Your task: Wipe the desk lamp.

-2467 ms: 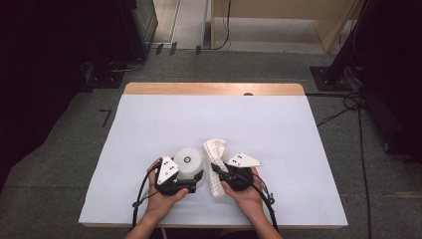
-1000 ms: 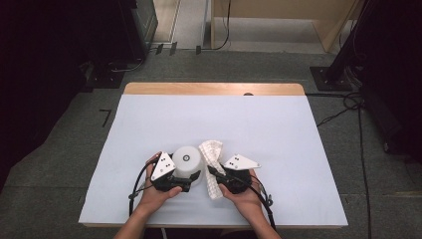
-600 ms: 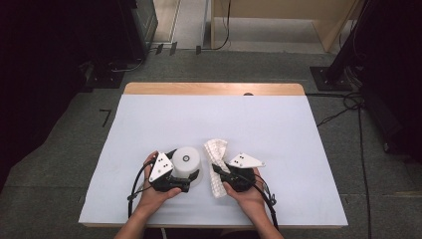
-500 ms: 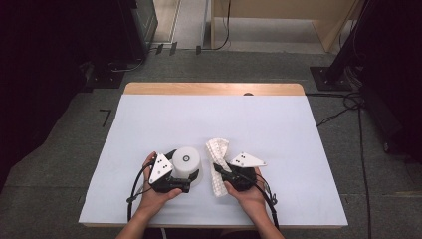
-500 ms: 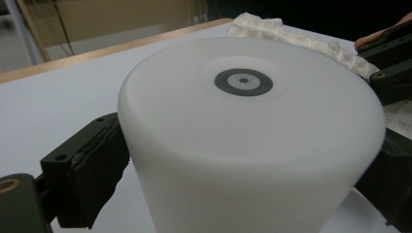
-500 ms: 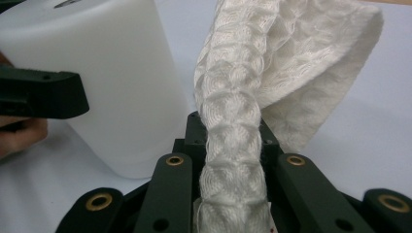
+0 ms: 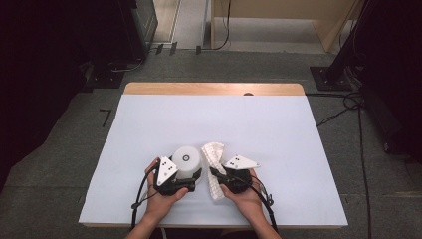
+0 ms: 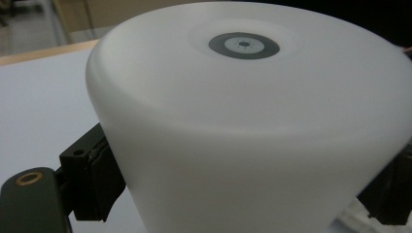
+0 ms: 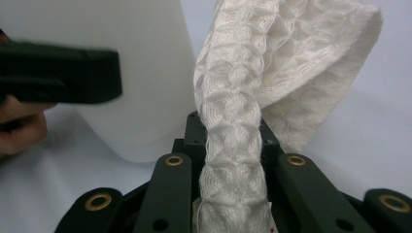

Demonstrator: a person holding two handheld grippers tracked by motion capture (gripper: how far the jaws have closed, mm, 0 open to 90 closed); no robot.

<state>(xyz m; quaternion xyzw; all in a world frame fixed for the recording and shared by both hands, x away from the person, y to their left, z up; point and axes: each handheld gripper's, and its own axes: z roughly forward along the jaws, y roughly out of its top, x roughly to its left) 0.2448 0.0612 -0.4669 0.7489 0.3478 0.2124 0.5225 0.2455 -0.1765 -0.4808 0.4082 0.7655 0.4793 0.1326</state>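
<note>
Left gripper (image 7: 191, 177) clamps the cup (image 7: 186, 160); right gripper (image 7: 213, 174) pinches the cloth (image 7: 213, 152) beside it. A hard wipe could topple the cup.

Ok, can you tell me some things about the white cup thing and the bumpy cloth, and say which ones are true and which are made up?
1. The smooth white upside-down plastic cup stands between the jaws of the left gripper. True.
2. The white waffle-textured cloth lies flat and spread out on the table. False: it is bunched into a strip and clamped in the right gripper.
3. The cup has a dark ring mark on its top face. True.
4. The cloth is stuffed inside the cup. False: it is beside the cup, on its right in the high view.
5. The pale blue-white table cover is covered in spilled water. False: it looks dry and plain.
</note>
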